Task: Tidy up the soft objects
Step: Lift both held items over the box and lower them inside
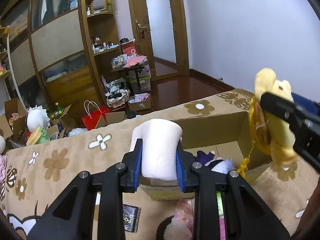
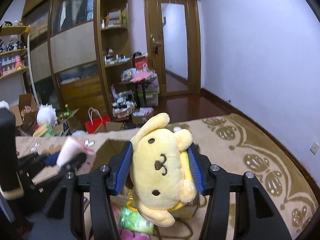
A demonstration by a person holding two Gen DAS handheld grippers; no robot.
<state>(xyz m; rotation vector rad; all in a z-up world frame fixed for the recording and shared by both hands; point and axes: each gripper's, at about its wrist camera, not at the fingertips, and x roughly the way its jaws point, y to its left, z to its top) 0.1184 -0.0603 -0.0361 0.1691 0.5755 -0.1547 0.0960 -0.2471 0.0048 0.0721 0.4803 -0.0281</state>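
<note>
In the left wrist view, the open brown cardboard box [image 1: 210, 132] has its near wall behind the left tongs [image 1: 159, 172] and the white cylindrical soft toy [image 1: 158, 150] they clamp, so most of its contents are hidden; only part of a purple-and-white plush doll [image 1: 218, 161] shows. The right tongs [image 1: 288, 120] are cut off by the right edge. A black packet with white lettering [image 1: 130, 220] is half covered, its print unreadable. In the right wrist view, the yellow plush dog [image 2: 162, 172] conceals the box interior, and the left tongs [image 2: 76, 160] and their toy are motion-blurred. A green printed packet [image 2: 134, 218] below is blurred.
</note>
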